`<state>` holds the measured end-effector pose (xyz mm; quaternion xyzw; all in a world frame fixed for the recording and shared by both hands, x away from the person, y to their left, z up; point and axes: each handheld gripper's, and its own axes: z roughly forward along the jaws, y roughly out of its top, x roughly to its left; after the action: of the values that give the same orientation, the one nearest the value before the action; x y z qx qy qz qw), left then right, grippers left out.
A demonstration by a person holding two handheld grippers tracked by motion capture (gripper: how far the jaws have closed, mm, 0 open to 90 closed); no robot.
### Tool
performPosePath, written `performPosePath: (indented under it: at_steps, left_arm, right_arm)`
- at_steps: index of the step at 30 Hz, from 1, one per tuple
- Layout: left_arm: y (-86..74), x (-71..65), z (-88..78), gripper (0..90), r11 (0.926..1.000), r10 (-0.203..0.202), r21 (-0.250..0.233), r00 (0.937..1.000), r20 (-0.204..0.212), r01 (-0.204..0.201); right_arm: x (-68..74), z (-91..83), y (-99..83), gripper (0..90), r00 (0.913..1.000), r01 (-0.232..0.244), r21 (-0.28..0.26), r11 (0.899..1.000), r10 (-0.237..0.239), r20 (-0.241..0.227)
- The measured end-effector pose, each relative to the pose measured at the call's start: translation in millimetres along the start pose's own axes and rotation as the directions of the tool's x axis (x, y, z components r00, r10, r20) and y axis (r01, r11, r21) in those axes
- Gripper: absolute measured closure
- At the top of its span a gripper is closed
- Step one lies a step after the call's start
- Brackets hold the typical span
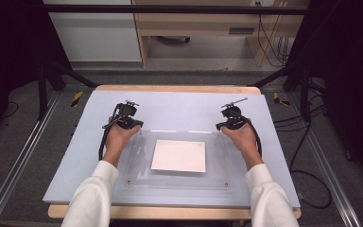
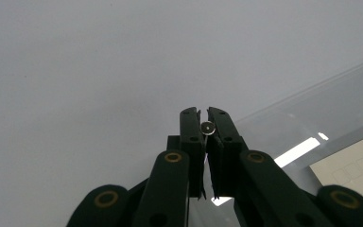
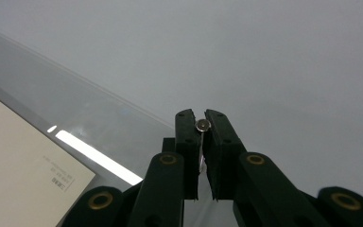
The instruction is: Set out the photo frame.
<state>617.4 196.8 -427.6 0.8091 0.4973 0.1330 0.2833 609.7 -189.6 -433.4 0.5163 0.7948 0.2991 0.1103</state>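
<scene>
I am at a table covered by a pale blue-grey mat (image 1: pixel 179 106), a two-jaw gripper in each hand. In front of me lies a clear, flat acrylic sheet (image 1: pixel 137 161), rectangular, its long side running left to right. A square white card (image 1: pixel 178 155) lies at its middle; whether it sits under or on top of the sheet I cannot tell.

My left gripper (image 1: pixel 131 124) is at the sheet's far left corner, and my right gripper (image 1: pixel 227 125) is at its far right corner. The two are well apart, each hand nearest its own corner.

In the left gripper view, my jaws are almost closed, pinching a small round silvery stud (image 2: pixel 208 126) at their tips; it seems to be a fastener at the sheet's corner. In the right gripper view, my jaws are likewise nearly closed on a matching brass-toned round stud (image 3: pixel 203 125).

The sheet's edge runs diagonally beside each pair of jaws, with the card farther in. Nothing else stands on the mat near the jaws. Two more small studs show at the sheet's near corners.
</scene>
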Motion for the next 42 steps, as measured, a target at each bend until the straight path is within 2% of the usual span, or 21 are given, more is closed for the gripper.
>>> performPosePath:
  at_steps: [5,11,19,24,28,31,34,36,40,42]
  left_arm:
    - [4.8,2.1,0.9,84.8,0.9996,-0.009,0.028,0.9999,0.008,0.009]
    - [5.9,3.8,1.6,84.9,0.9995,-0.008,0.031,0.9999,0.012,0.007]
    - [7.1,4.4,2.5,85.0,0.9992,-0.023,0.032,0.9997,0.011,0.023]
    - [9.3,5.6,2.9,85.0,0.9986,-0.027,0.046,0.9996,0.013,0.026]
    - [10.8,6.7,4.3,85.0,0.9986,-0.033,0.041,0.9994,0.011,0.033]
    - [11.4,6.6,4.4,85.0,0.9985,-0.031,0.045,0.9995,0.009,0.031]
    - [11.5,6.7,4.3,85.0,0.9984,-0.03,0.048,0.9995,0.008,0.029]
    - [11.3,6.1,4.1,85.0,0.9984,-0.03,0.049,0.9995,0.006,0.03]
    - [11.2,6.1,3.5,85.0,0.9981,-0.022,0.057,0.9997,0.009,0.021]
    - [11.8,5.9,3.8,85.0,0.998,-0.028,0.058,0.9996,0.008,0.027]
  right_arm:
    - [-6.3,1.6,0.6,83.6,0.9987,-0.026,-0.013,1.0,0.026,-0.043]
    - [-4.3,1.3,-1.3,83.7,0.9997,0.002,-0.029,1.0,-0.003,-0.023]
    - [-4.8,1.2,-2.7,79.6,0.9998,0.013,-0.044,0.999,-0.014,-0.012]
    - [-2.8,0.4,-3.1,76.2,0.9995,0.029,-0.049,0.998,-0.028,0.017]
    - [-1.6,-7.7,-7.5,68.2,0.9996,0.029,-0.095,0.995,-0.028,0.008]
    - [0.2,-17.3,-14.9,62.1,0.998,0.053,-0.106,0.993,-0.048,0.042]
    - [5.7,-35.6,-29.0,53.5,0.9931,0.101,-0.159,0.982,-0.09,0.075]
    - [12.0,-47.6,-40.1,45.8,0.9843,0.152,-0.179,0.972,-0.132,0.117]
    - [29.2,-69.9,-69.5,31.0,0.9683,0.24,-0.269,0.933,-0.211,0.134]
    - [35.1,-76.9,-83.1,23.9,0.9632,0.266,-0.295,0.918,-0.239,0.123]
